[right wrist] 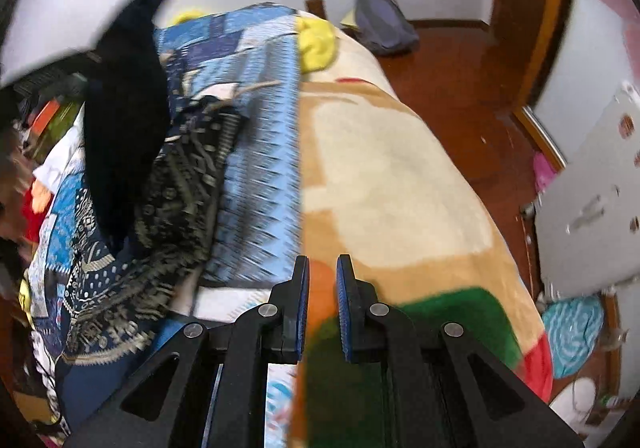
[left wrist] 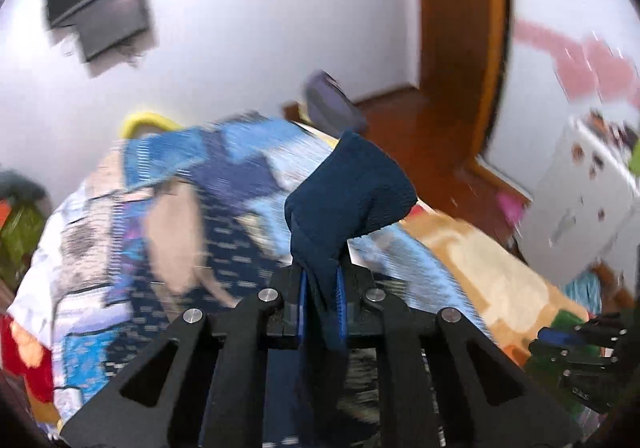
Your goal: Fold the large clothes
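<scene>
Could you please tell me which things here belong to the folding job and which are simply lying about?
Belonging to the job:
- navy garment, clamped in the left gripper
- right gripper, fingers apart, holding nothing
- blue patterned cloth spread on the bed

Lying about:
- beige blanket
- yellow item
- grey bag on the floor
- white cabinet

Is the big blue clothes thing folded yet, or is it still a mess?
Not folded yet. Nothing looks done: the patterned blue garment lies rumpled on the bed. In hand: the left gripper pinches a bunched piece of dark blue cloth and holds it up off the bed. The right gripper is open and holds nothing. Left to do: spreading it flat and making every fold.
</scene>
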A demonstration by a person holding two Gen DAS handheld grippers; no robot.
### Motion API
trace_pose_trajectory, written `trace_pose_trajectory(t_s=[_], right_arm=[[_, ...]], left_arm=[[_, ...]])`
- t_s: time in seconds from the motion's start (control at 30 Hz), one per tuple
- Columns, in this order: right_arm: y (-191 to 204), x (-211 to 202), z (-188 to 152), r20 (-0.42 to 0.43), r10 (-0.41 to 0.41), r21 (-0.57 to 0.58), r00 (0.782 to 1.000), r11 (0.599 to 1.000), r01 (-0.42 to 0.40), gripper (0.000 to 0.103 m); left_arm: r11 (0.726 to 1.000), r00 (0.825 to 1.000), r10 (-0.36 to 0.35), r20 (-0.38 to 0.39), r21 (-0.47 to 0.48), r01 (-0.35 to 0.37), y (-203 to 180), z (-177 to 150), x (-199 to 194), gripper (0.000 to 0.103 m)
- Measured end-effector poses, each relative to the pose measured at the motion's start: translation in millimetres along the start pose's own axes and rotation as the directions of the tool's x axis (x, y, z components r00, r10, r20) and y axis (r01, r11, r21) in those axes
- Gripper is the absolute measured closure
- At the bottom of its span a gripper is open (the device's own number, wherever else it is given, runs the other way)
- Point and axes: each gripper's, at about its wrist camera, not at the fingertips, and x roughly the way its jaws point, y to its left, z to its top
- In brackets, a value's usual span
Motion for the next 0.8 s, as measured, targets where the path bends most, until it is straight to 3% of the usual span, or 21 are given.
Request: trace_pose_trajectory(t_s=[0.17, 0.33, 0.5, 0.63, 0.73, 0.8], right_arm=[[43, 8, 24, 0.017, 0.023, -0.072, 1.000, 0.997, -0.022, 0.093], [91, 21, 48, 0.022, 0.037, -0.153, 0.999, 0.988, -0.033, 0.093], [126, 65, 66, -0.056, 0.036, -0.192, 0.998, 0.980, -0.047, 0.093], [142, 119, 58, -0.157, -0.049, -0.230, 0.986, 0.973, 0.012, 0.094], [142, 119, 53, -0.090, -0.045, -0.251, 0.995, 0.968, 0.021, 0.093], [140, 120, 52, -0.089, -0.034, -0.253, 0.995, 0.967, 0.011, 0.093]], left_arm=[[0.988, 0.993, 0.115, 0.039, -0.105, -0.110, 89, -14, -37, 0.091], [0.961, 0.985, 0.173, -0.008, -0.217, -0.170, 167, -57, -41, 0.091], [0.937, 0.984, 0.147, -0.105, -0.303, -0.173, 216, -115, -14, 0.091], [0.918, 0.972, 0.117, -0.205, -0.351, -0.185, 235, -169, 14, 0.091], [0.899, 0.960, 0.091, -0.264, -0.393, -0.193, 248, -207, 31, 0.091], [0.879, 0.957, 0.048, -0.286, -0.443, -0.177, 257, -229, 39, 0.091]])
